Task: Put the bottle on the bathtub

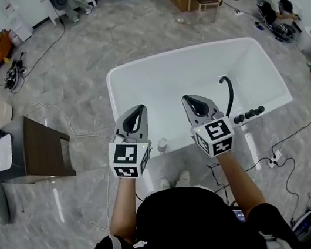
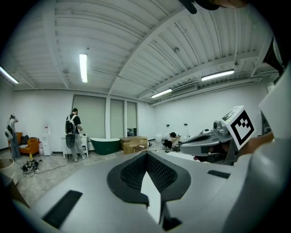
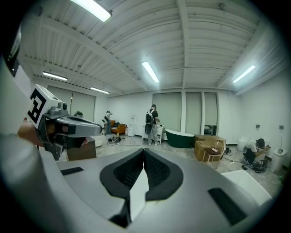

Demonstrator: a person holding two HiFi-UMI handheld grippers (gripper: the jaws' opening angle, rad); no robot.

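Bottle [image 1: 162, 145] upright on bathtub [image 1: 115, 92] rim. Left tool [image 1: 135, 111], right tool [image 1: 193, 99] clenched, empty, held clear; job prob. done.

The left gripper [image 1: 137, 111] and right gripper [image 1: 192, 100] sit level, side by side on outstretched forearms [image 1: 121, 201], jaws pressed together, gripping nothing.

Bright, even light from ceiling strip lamps [image 3: 150, 71]; strong fisheye curvature and dark vignetted corners throughout
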